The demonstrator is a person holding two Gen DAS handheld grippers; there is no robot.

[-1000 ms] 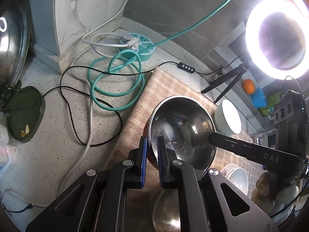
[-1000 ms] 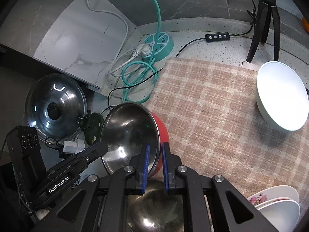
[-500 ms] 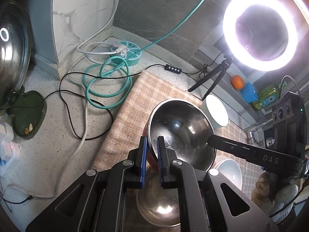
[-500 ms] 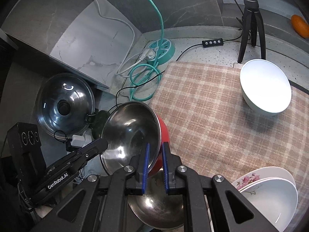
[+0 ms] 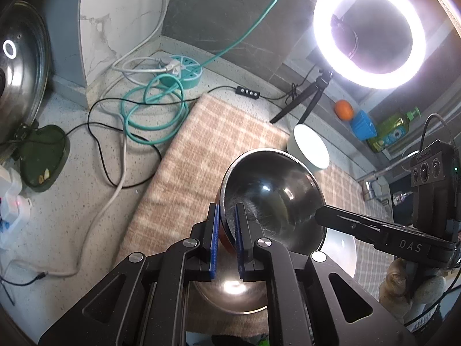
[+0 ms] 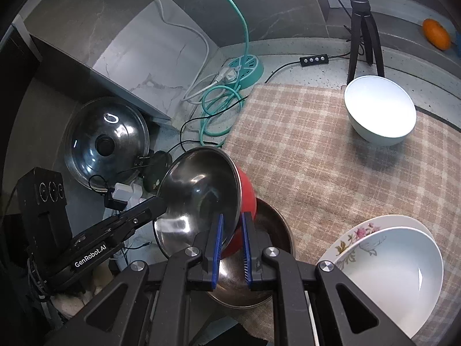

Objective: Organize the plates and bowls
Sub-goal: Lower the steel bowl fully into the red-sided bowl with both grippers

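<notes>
both claws (image 5: 225, 216) (image 6: 230, 225) angled down – pinching the steel bowl (image 5: 270, 190) rim (opposite sides)

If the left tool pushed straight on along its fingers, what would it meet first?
The left tool is already clamped on the red-backed steel bowl's rim; beyond that, probably the checked mat, though depth is unclear.

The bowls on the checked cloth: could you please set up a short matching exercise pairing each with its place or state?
Column one:
1. red-bottomed steel bowl
2. plain steel bowl
3. pale bowl
4. flowered bowl

Column two:
a. alone near the tripod
b. under a white bowl
c. on the cloth, below the lifted bowl
d. lifted, rim pinched by both tools

The left tool and right tool grip opposite sides.

Pairs: 1-d, 2-c, 3-a, 4-b
</notes>
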